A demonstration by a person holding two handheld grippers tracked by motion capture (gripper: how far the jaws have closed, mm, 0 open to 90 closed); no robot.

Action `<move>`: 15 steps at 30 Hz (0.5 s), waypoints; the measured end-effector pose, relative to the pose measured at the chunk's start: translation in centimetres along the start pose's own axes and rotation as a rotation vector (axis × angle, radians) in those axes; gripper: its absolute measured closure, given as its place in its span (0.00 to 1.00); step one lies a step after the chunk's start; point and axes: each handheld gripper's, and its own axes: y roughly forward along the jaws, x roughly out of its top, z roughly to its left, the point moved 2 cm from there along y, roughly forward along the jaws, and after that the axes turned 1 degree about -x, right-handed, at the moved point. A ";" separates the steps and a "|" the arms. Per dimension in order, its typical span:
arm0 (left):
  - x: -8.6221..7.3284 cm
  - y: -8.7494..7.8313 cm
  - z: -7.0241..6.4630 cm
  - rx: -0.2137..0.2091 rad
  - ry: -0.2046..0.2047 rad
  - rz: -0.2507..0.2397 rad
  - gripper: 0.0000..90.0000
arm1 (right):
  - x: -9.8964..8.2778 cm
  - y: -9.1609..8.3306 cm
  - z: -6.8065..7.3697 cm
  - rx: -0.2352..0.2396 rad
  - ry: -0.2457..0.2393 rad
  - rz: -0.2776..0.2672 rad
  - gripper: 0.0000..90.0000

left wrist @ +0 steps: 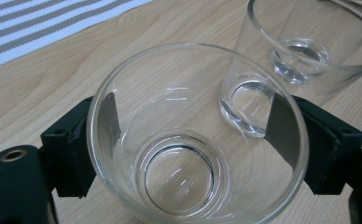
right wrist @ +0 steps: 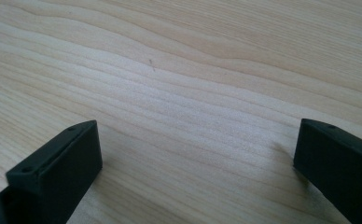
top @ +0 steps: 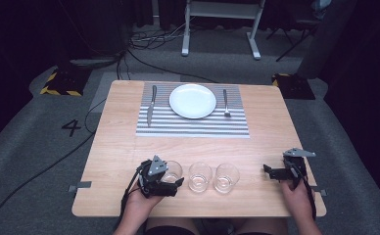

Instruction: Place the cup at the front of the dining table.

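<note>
While the person sits at the near edge of the table (top: 119, 147), the left gripper (top: 164, 182) has its two black jaws on either side of the nearest glass (left wrist: 195, 135), the left one in a row of three. In the left gripper view the jaws sit right up against the glass walls, one on each side, so I think it is holding the glass, or is just about to squeeze it. The glass stands upright on the wood and looks empty.

Next to it is the middle glass (top: 200, 176), and then the third glass (top: 226, 177). They are close together but not touching.

Over at the right edge, the right gripper (top: 274, 172) rests low by the table with its jaws spread wide and nothing between them.

Farther back lies a striped placemat (top: 193, 125). On it are a white plate (top: 193, 101), a knife (top: 151, 105) on the left and a fork (top: 225, 102) on the right.

I think the step now is picking up the first glass. The next move needs a firm but gentle hold, then a straight lift so it does not bump the middle glass.
</note>
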 end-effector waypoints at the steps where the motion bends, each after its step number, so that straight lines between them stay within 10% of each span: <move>1: -0.3 0.1 0.1 -0.001 -0.001 -0.002 0.17 | 0.0 0.0 0.0 0.000 0.000 0.000 0.01; 15: -0.3 0.2 -0.1 -0.008 0.008 -0.001 0.19 | 0.0 0.0 0.0 0.000 0.000 0.000 0.01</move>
